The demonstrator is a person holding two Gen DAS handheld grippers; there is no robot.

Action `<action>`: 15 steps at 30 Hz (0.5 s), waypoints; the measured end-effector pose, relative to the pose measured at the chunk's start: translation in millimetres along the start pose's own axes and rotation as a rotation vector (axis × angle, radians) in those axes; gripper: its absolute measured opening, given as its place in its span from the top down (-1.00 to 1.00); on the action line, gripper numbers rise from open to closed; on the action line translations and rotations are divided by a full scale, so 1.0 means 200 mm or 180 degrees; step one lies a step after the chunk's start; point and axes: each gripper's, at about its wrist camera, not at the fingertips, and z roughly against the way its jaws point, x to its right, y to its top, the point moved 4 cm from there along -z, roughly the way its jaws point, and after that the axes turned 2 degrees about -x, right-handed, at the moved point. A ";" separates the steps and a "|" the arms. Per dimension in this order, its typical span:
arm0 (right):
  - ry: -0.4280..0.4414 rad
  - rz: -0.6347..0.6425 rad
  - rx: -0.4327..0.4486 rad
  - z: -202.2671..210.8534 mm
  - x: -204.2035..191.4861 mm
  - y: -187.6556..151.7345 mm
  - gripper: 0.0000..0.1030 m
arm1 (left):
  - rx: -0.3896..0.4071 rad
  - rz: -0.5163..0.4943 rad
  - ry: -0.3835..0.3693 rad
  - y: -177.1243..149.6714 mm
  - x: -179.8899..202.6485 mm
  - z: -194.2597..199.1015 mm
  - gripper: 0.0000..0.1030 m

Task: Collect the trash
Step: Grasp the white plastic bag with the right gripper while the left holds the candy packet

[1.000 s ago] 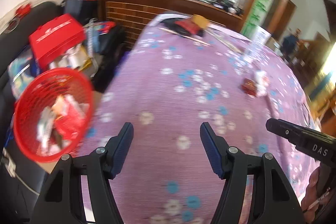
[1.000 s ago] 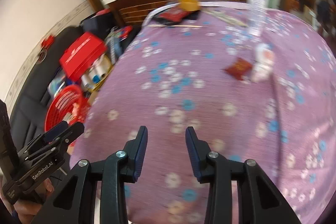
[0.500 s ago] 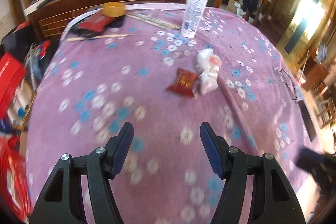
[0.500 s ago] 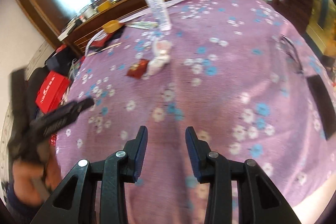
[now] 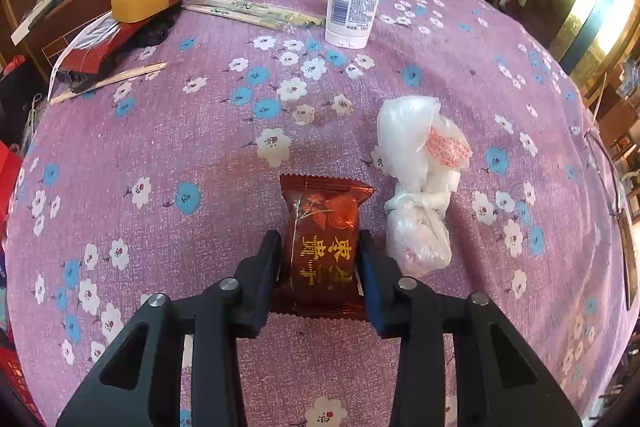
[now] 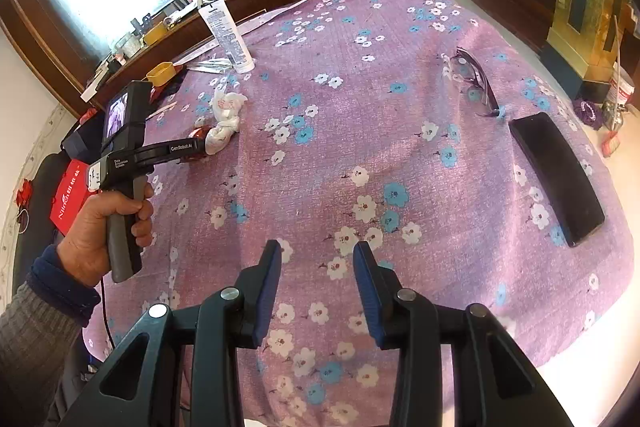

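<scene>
**Closing on the red wrapper**

Reaching across the desk [image 5: 168, 147], the left gripper [image 5: 320, 259] is now standing with its jaws pressing both sides of the red snack wrapper [image 5: 324, 235], which half a second ago was lying well ahead of them. The white knotted bag [image 5: 420, 195] is waiting just right of the jaws, untouched. The right gripper [image 6: 316, 267] is hovering with jaws apart, holding nothing. I judge one piece of trash is secured and is ready for lifting.
</scene>
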 end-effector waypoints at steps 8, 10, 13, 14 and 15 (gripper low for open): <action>0.0311 0.0236 -0.0128 -0.24 -0.26 0.26 0.20 | 0.0220 0.0187 0.0009 -0.26 -0.16 0.25 0.33; 0.0383 0.0260 -0.0150 -0.32 -0.34 0.33 0.20 | 0.0260 0.0245 0.0007 -0.36 -0.20 0.34 0.32; 0.0467 0.0281 -0.0202 -0.48 -0.49 0.44 0.19 | 0.0310 0.0279 0.0063 -0.50 -0.26 0.45 0.32; 0.0502 0.0260 -0.0225 -0.53 -0.53 0.47 0.11 | 0.0323 0.0298 0.0076 -0.54 -0.28 0.49 0.32; 0.0528 0.0260 -0.0268 -0.60 -0.58 0.50 -0.07 | 0.0331 0.0317 0.0089 -0.57 -0.30 0.51 0.32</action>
